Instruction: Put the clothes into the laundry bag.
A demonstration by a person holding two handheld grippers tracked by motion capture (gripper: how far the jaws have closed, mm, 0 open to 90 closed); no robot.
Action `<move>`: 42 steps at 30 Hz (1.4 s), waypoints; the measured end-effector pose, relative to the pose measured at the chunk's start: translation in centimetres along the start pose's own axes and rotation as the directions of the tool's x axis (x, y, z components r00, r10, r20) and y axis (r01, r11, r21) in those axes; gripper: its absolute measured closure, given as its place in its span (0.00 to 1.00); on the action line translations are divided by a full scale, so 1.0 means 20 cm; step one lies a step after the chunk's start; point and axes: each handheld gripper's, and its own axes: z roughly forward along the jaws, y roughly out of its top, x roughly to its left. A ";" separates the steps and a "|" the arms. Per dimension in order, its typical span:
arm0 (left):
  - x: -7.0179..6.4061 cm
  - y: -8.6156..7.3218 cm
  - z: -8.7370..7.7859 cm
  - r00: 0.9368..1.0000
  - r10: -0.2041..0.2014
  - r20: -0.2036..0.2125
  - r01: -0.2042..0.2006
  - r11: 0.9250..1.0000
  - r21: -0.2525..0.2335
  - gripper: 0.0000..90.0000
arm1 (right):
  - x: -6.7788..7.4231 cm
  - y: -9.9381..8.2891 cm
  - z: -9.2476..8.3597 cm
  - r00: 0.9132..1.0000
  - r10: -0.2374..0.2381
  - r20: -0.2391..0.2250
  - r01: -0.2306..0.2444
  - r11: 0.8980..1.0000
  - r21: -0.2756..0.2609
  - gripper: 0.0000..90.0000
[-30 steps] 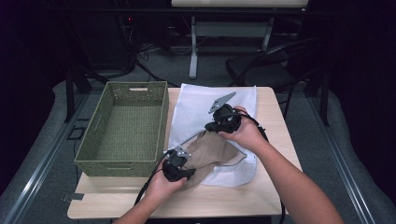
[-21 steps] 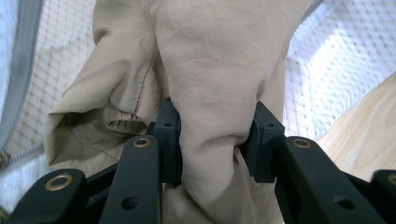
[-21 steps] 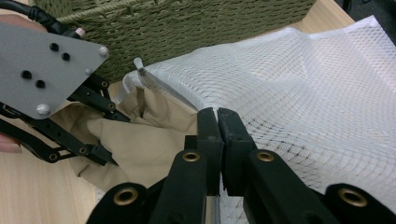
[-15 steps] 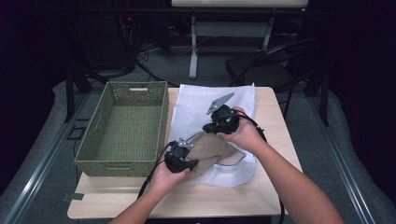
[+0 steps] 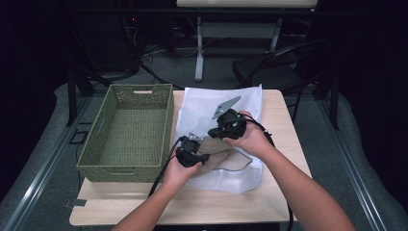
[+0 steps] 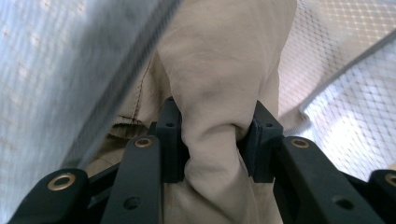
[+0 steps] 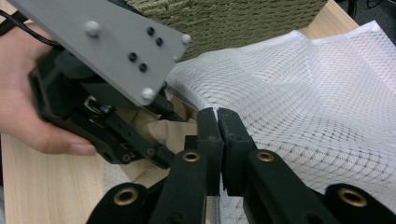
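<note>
— Near the middle of the high view, the left gripper (image 5: 199, 156) has its jaws pinching a bunched fold of the beige garment (image 6: 219, 70), which sits half inside the white mesh bag (image 5: 211, 108) on the wooden surface (image 5: 281, 120), just right of the green woven basket (image 5: 127, 134).

— And the right gripper (image 7: 218, 116)?

— Its jaws are pressed together on the rim of the mesh bag, holding the mouth up.

— What could go wrong?

— That rim hold is thin; a hard shove could likely tear the mesh free, and the mouth would collapse on the garment.

— Anything else?

— A cloth fold might snag on the bag's edge and bunch outside. The two grippers are close, so they could knock together.
</note>
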 end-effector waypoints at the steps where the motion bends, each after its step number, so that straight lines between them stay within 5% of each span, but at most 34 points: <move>1: 0.00 0.00 0.00 1.000 0.005 -0.007 -0.005 1.000 -0.001 0.71 | 0.00 0.00 0.00 1.000 0.000 0.000 0.000 1.000 0.000 0.99; 6: 0.02 0.01 0.04 0.999 -0.032 0.008 0.032 0.999 -0.018 0.71 | 0.00 0.00 0.01 1.000 0.000 0.005 0.000 1.000 0.005 0.99; 13: 0.02 -0.02 0.07 1.000 -0.013 0.020 0.013 1.000 -0.001 0.59 | 0.00 0.00 0.01 1.000 -0.005 0.008 0.005 1.000 0.010 0.99; 20: 0.01 -0.02 -0.03 1.000 -0.009 0.027 0.010 0.998 -0.067 0.45 | -0.01 0.00 0.01 1.000 0.003 0.009 -0.003 1.000 0.005 0.99; 32: -0.06 -0.17 -0.15 0.994 0.102 -0.043 -0.103 0.995 -0.013 0.40 | 0.00 0.00 0.01 1.000 0.005 0.016 -0.005 1.000 0.003 0.99; 42: -0.02 -0.30 -0.10 0.995 0.090 -0.048 -0.088 0.995 0.045 0.38 | 0.00 0.00 0.02 1.000 -0.001 0.016 0.001 1.000 0.012 0.99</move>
